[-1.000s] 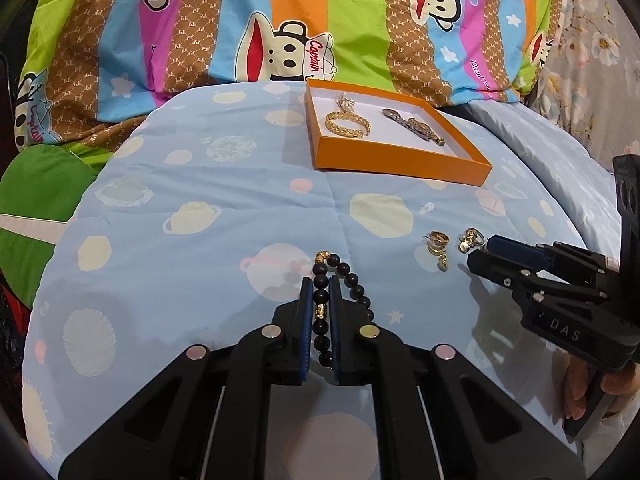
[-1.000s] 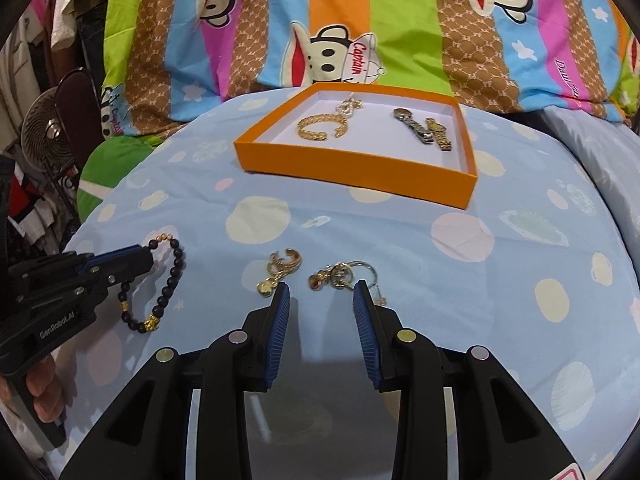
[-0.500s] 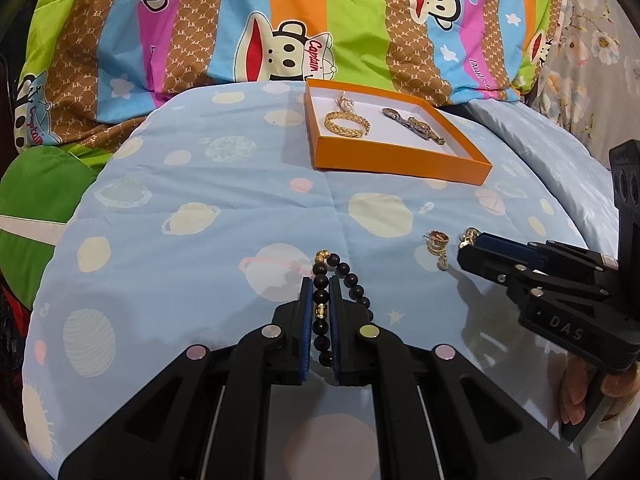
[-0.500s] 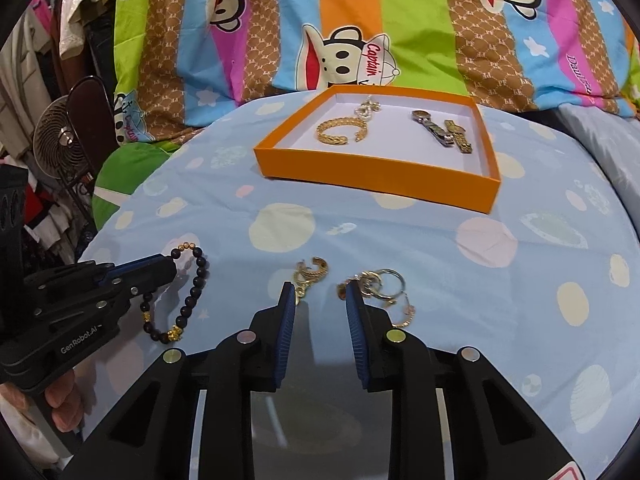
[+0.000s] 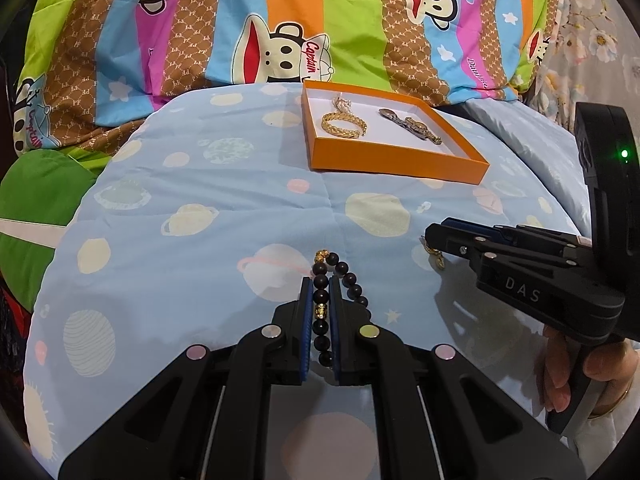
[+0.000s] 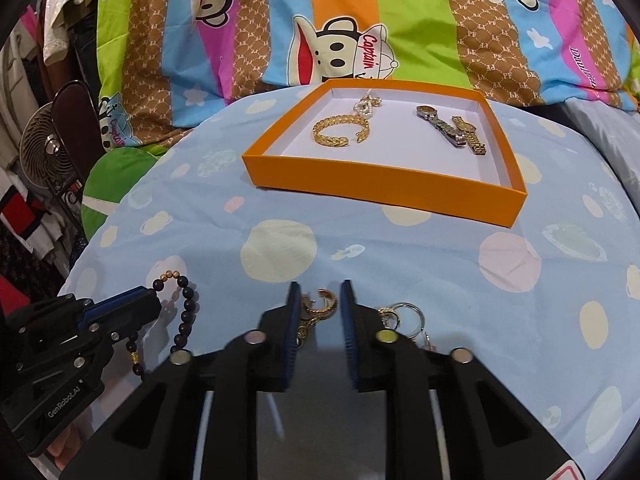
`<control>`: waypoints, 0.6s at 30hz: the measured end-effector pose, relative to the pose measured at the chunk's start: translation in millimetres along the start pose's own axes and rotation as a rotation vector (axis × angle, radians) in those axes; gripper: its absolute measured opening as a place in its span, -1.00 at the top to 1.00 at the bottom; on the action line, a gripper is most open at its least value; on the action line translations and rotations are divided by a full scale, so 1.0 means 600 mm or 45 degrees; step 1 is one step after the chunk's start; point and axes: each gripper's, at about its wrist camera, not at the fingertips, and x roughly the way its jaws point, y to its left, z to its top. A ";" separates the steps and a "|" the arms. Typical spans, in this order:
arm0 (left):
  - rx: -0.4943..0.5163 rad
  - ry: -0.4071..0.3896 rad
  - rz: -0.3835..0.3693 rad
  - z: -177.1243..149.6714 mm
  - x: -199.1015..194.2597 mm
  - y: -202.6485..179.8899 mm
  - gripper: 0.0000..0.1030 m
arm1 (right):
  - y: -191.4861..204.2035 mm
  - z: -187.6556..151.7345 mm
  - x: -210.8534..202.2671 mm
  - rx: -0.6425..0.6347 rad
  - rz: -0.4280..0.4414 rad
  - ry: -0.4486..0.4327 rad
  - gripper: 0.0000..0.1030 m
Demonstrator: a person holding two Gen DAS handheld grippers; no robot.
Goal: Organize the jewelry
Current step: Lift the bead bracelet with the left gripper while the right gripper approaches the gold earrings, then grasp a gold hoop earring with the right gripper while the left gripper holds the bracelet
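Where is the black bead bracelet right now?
The bracelet lies on the blue bedspread at the near middle of the left wrist view, clamped in the left gripper, with the orange box farther back to its right.

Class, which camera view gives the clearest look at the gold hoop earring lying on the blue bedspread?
The right wrist view. There the gold hoop earring lies in full sight between the right hand-held gripper's closing fingers. In the left wrist view that gripper hides most of it; only a small gold piece shows.

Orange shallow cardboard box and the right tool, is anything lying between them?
Only bare blue planet-print quilt lies between the orange shallow cardboard box and the right tool, seen in the right wrist view.
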 end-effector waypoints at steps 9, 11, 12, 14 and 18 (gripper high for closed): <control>-0.002 -0.013 -0.020 0.000 -0.006 -0.002 0.87 | -0.026 -0.002 -0.047 0.082 0.011 -0.162 0.70; -0.003 -0.019 -0.027 0.001 -0.008 -0.002 0.87 | -0.037 0.000 -0.061 0.112 0.016 -0.201 0.70; -0.004 -0.021 -0.030 0.002 -0.009 -0.001 0.87 | -0.043 0.001 -0.067 0.129 0.015 -0.216 0.70; -0.004 -0.029 -0.037 0.003 -0.011 -0.001 0.87 | -0.054 0.003 -0.073 0.152 0.010 -0.228 0.70; -0.009 -0.047 -0.064 0.006 -0.022 -0.001 0.87 | -0.066 0.003 -0.075 0.180 -0.002 -0.221 0.70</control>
